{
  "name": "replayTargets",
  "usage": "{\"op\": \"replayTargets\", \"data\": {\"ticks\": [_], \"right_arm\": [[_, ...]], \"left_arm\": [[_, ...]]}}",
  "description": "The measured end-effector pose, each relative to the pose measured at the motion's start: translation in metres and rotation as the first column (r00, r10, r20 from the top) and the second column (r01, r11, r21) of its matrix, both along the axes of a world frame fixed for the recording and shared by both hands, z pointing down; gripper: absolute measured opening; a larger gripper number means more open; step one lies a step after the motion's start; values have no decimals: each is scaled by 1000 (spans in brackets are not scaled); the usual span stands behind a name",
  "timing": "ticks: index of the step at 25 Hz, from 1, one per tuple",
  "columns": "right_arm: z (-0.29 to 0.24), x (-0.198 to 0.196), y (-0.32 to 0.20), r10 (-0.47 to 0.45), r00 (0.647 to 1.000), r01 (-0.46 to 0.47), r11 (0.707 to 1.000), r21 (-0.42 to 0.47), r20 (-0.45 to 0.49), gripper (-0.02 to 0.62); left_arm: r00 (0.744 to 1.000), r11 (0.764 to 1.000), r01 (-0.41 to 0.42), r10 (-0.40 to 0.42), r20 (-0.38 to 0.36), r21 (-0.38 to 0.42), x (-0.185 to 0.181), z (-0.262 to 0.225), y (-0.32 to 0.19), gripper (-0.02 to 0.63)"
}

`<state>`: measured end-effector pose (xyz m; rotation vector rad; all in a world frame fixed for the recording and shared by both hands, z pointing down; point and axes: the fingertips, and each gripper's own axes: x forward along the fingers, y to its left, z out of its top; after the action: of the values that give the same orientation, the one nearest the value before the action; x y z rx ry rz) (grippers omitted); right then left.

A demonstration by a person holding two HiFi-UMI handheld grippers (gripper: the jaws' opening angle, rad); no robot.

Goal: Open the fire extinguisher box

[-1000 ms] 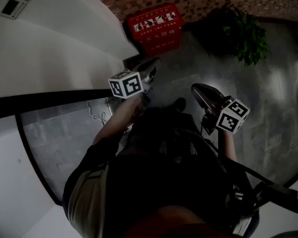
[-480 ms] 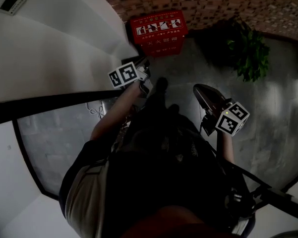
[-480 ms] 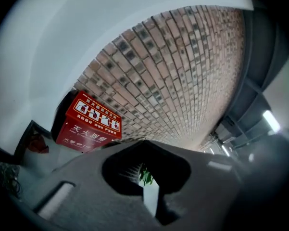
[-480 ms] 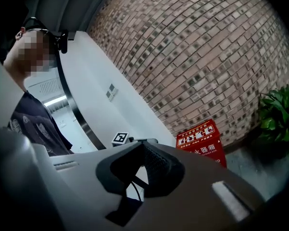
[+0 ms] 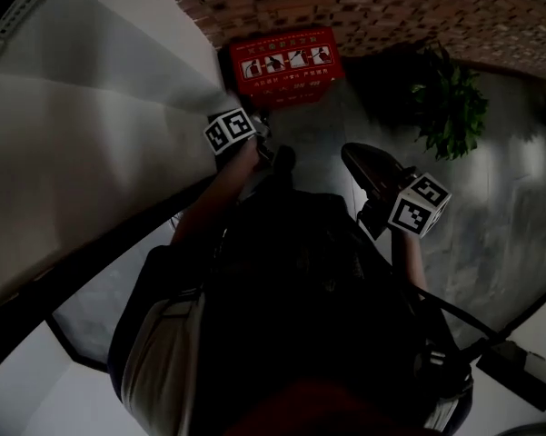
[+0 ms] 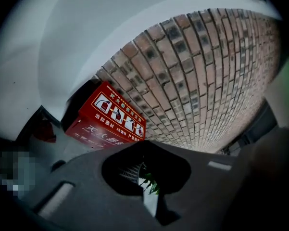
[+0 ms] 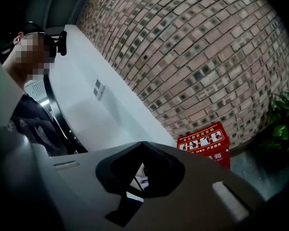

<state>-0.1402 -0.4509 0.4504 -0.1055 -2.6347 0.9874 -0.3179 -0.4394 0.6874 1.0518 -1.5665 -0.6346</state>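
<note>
At wall (image 5: 391, 7) — fire extinguisher box (image 5: 286, 59) lengthwise along it | left gripper (image 5: 262, 140), right gripper (image 5: 354, 157) closed

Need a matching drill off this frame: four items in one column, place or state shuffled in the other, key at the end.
Things:
1. red rectangular fire extinguisher box
2. green leafy plant
3. brown brick wall
4. left tool

Place or state:
a. shut, nothing in it
b. to the box's right in the head view
c. rises behind the box
d. on the floor, in the corner where the white wall meets the brick

Pairs: 1-d, 2-b, 3-c, 4-a
</note>
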Motion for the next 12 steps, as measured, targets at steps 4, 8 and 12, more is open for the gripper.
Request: {"op": "replayTargets", "data": {"ticks": [4, 8, 12], "right_arm": [[5, -35, -1, -45, 999, 46, 999, 17, -30, 0], [11, -54, 1, -97, 992, 101, 994, 42, -78, 0], [15, -68, -16, -106, 989, 109, 994, 27, -103, 0]], "left_arm": [[1000, 1000, -12, 11, -17, -26, -19, 20, -16, 0], [1000, 997, -3, 1, -21, -73, -35, 41, -16, 0], [998, 997, 8, -13, -69, -81, -41, 64, -24, 34]]}}
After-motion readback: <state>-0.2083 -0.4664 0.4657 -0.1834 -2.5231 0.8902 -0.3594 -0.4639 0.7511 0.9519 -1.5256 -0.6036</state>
